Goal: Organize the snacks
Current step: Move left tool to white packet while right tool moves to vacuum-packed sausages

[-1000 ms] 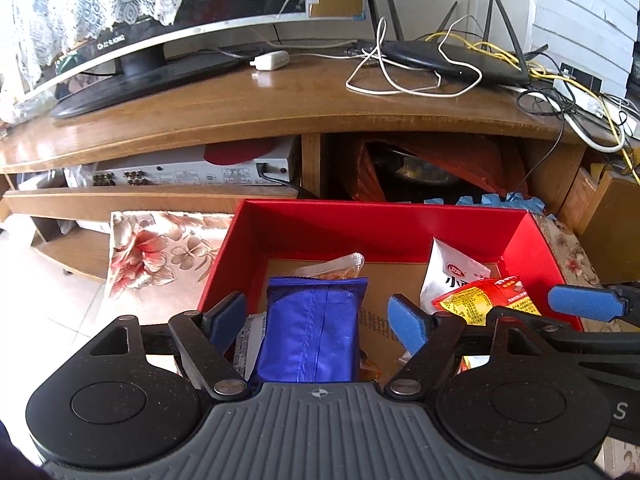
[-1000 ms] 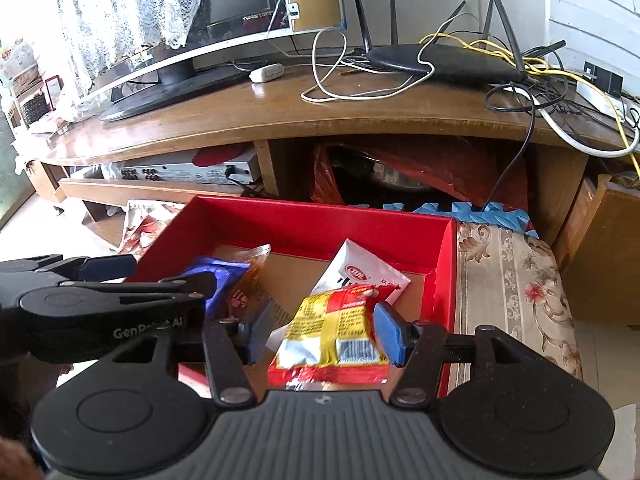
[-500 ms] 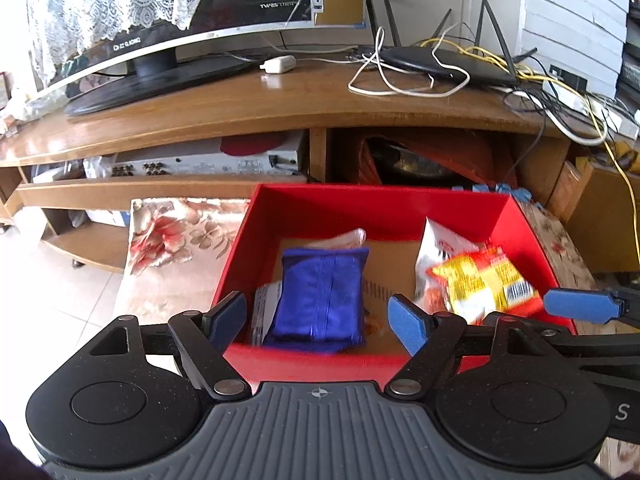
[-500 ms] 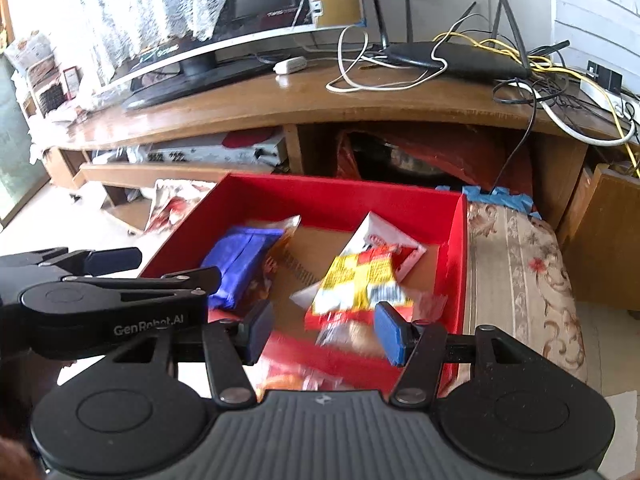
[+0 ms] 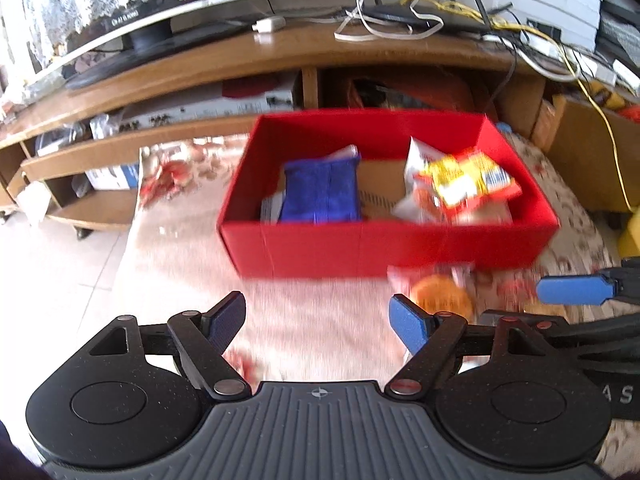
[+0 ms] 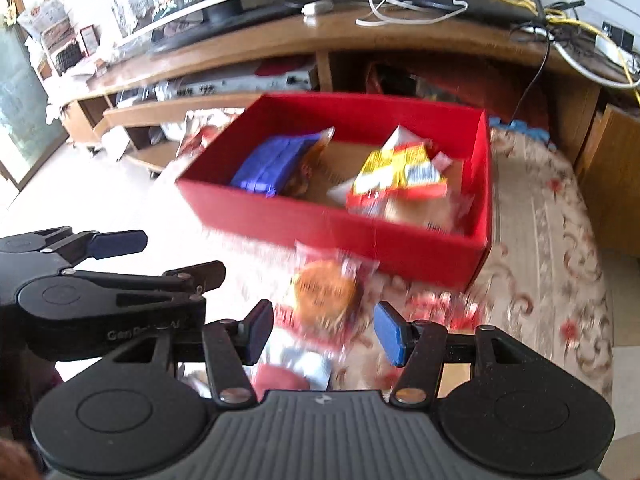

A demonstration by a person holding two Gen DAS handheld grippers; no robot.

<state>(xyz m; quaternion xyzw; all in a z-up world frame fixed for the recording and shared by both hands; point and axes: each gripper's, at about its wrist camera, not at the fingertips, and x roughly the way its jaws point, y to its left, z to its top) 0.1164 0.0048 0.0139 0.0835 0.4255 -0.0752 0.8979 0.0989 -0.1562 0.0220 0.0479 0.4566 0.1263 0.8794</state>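
The left tool (image 5: pixel 318 322) has its blue pads apart with nothing between them, above the pale floral cloth (image 5: pixel 304 312). The right tool (image 6: pixel 322 330) also stands apart and empty; just beyond its pads lies an orange snack packet (image 6: pixel 324 292) on the cloth, near the box's front wall. Farther away stands the red box (image 5: pixel 384 246), holding a blue packet (image 5: pixel 320 192) on its left and a yellow-red packet (image 5: pixel 466 180) on its right. Behind is a wooden TV stand (image 5: pixel 360 48).
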